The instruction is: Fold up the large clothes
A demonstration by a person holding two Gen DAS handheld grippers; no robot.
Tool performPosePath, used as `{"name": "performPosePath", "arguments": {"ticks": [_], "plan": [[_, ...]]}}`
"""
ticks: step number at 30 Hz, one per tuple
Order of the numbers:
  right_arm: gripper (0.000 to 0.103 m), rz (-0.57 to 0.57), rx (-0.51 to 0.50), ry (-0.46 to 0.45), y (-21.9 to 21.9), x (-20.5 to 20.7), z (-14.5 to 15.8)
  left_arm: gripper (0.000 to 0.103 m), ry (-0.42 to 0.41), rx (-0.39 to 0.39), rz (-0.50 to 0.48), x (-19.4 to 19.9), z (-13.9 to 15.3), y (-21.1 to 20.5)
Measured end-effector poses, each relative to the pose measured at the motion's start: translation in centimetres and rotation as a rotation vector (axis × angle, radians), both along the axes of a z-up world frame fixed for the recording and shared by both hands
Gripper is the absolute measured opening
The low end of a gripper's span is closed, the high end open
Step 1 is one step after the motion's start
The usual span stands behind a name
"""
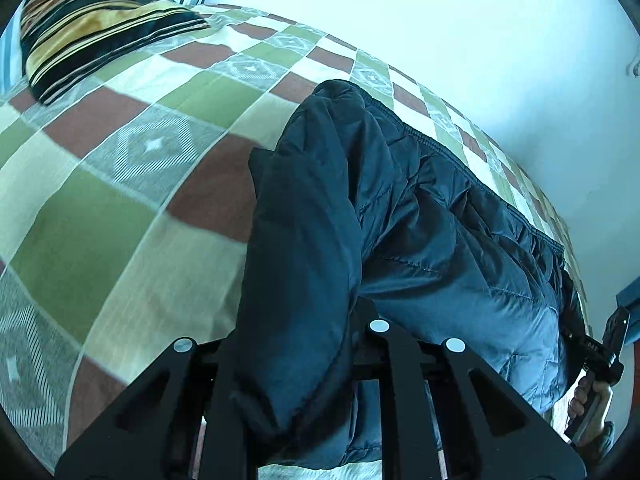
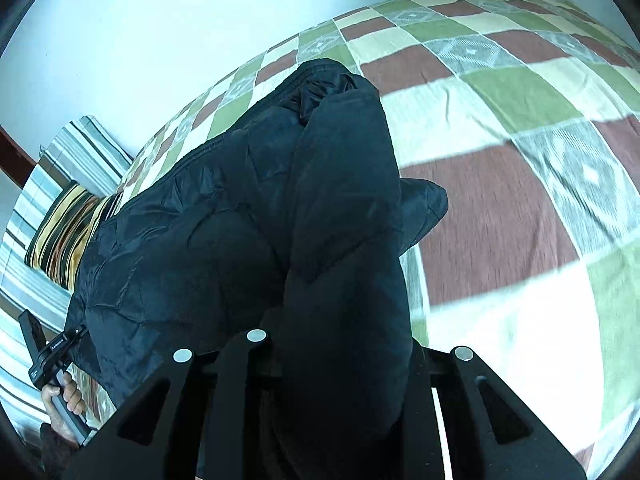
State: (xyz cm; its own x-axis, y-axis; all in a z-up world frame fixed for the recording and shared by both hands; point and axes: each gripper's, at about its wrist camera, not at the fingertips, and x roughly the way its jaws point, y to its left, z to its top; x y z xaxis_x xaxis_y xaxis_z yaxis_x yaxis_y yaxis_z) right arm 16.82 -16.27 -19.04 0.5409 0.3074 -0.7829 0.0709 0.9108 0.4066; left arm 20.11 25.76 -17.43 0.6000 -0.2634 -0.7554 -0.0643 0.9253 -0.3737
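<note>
A dark blue quilted puffer jacket point(image 1: 400, 216) lies across the checked bedspread point(image 1: 120, 200), its near edge lifted. My left gripper point(image 1: 304, 368) is shut on a fold of the jacket that drapes between its fingers. My right gripper point(image 2: 344, 372) is shut on another thick fold of the same jacket point(image 2: 200, 240). The right gripper and the hand holding it show at the far right of the left wrist view point(image 1: 600, 364). The left gripper shows at the lower left of the right wrist view point(image 2: 52, 356). The fingertips are hidden by cloth.
A striped pillow point(image 1: 92, 20) lies at the head of the bed, also seen in the right wrist view point(image 2: 64, 236). A pale wall point(image 1: 440, 20) runs along the far side of the bed. Bedspread lies open beside the jacket point(image 2: 520, 200).
</note>
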Motion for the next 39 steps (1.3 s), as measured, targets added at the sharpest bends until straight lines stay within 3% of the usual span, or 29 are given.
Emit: {"name": "performPosePath", "arguments": {"ticks": [6, 10, 16, 18, 22, 26, 28, 31, 39], "plan": [[0.023, -0.004, -0.031, -0.007, 0.6, -0.8, -0.3, 0.018, 0.001, 0.022, 0.006, -0.4, -0.5, 0.0], [0.033, -0.009, -0.051, 0.0, 0.3, -0.3, 0.1, 0.024, 0.016, 0.036, 0.013, 0.0, -0.6, 0.0], [0.04, -0.024, -0.136, -0.009, 0.8, -1.4, 1.2, 0.038, 0.033, 0.039, 0.022, -0.1, -0.8, 0.4], [0.042, -0.032, -0.158, -0.012, 0.9, -1.7, 1.5, 0.047, 0.034, 0.058, 0.017, -0.2, -0.7, 0.3], [0.051, -0.079, -0.224, -0.024, 0.9, -2.4, 2.9, 0.058, 0.026, 0.078, -0.009, -0.7, -0.3, 0.4], [0.062, -0.166, -0.376, -0.123, 1.9, -4.0, 6.2, 0.064, 0.023, 0.058, -0.037, -0.9, 0.0, 1.0], [0.065, -0.175, -0.387, -0.169, 2.9, -4.6, 7.5, 0.064, 0.022, 0.054, -0.042, -0.9, 0.2, 1.2], [0.065, -0.119, -0.358, -0.199, 5.2, -4.9, 8.2, 0.065, 0.033, 0.049, -0.05, -0.6, 0.1, 1.3], [0.065, 0.076, -0.31, -0.175, 14.4, -2.5, 6.7, 0.067, 0.038, 0.055, -0.057, 0.1, 0.1, 1.0]]}}
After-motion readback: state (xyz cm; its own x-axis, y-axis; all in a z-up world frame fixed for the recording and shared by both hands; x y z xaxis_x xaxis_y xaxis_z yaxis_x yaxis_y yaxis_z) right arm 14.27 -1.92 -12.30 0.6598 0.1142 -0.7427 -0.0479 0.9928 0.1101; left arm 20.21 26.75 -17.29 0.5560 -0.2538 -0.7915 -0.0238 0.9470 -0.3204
